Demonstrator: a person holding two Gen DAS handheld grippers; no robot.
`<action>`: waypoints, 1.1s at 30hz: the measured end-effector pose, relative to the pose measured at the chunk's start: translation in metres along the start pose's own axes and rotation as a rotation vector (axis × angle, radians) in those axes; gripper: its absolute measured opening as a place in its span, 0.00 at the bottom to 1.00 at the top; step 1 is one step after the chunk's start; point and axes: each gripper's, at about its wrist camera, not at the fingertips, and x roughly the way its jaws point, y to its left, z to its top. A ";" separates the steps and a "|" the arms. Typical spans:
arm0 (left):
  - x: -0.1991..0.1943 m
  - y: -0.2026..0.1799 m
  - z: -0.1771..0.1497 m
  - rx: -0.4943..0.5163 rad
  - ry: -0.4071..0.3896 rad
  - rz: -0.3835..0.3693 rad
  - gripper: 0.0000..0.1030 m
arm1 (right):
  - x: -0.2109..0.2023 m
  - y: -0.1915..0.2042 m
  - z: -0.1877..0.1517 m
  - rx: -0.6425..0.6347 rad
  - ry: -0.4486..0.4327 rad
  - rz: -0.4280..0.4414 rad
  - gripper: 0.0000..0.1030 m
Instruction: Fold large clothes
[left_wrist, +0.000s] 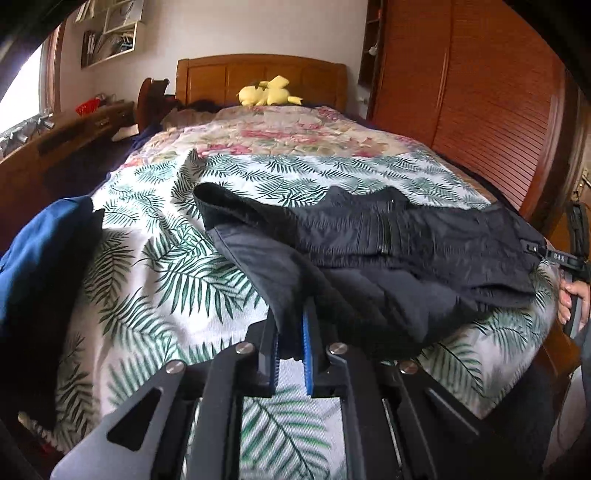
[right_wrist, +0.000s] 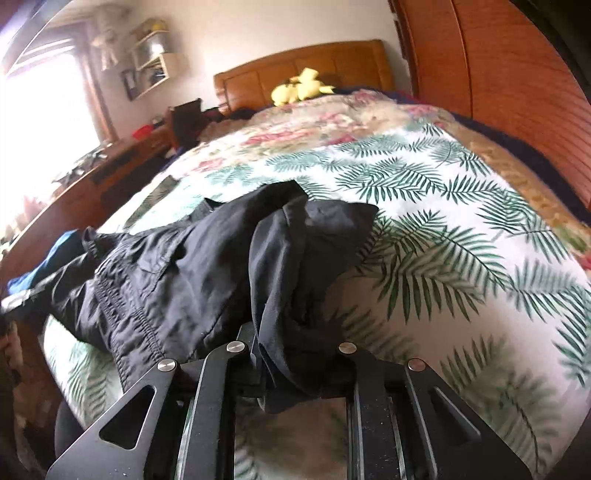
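Item: your left gripper (left_wrist: 290, 343), pads pinched on the black garment (left_wrist: 369, 254); blue pads show only here. Your right gripper (right_wrist: 295, 354) clamps a bunched corner, pads hidden by cloth. Garment spans the palm-print bedspread (left_wrist: 155, 258). Blue clothing (left_wrist: 40, 258) at 9 o'clock; yellow plush (left_wrist: 267, 95) and headboard (left_wrist: 258, 75) at 12; wardrobe (left_wrist: 480, 92) at 2.

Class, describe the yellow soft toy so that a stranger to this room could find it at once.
Start at the bed with its leaf-print cover and look to the far end, at the wooden headboard. The soft toy lies against it, the only bright yellow thing there, unlike the dark clothes nearer.
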 end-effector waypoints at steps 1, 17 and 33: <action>-0.009 0.000 -0.004 -0.004 -0.005 -0.004 0.06 | -0.008 0.002 -0.005 0.001 0.000 0.003 0.14; -0.032 -0.005 -0.047 0.004 0.036 0.042 0.10 | -0.068 0.022 -0.058 -0.088 0.027 -0.128 0.40; -0.071 -0.020 -0.065 0.033 -0.021 0.059 0.26 | -0.070 0.125 -0.074 -0.310 0.020 0.025 0.72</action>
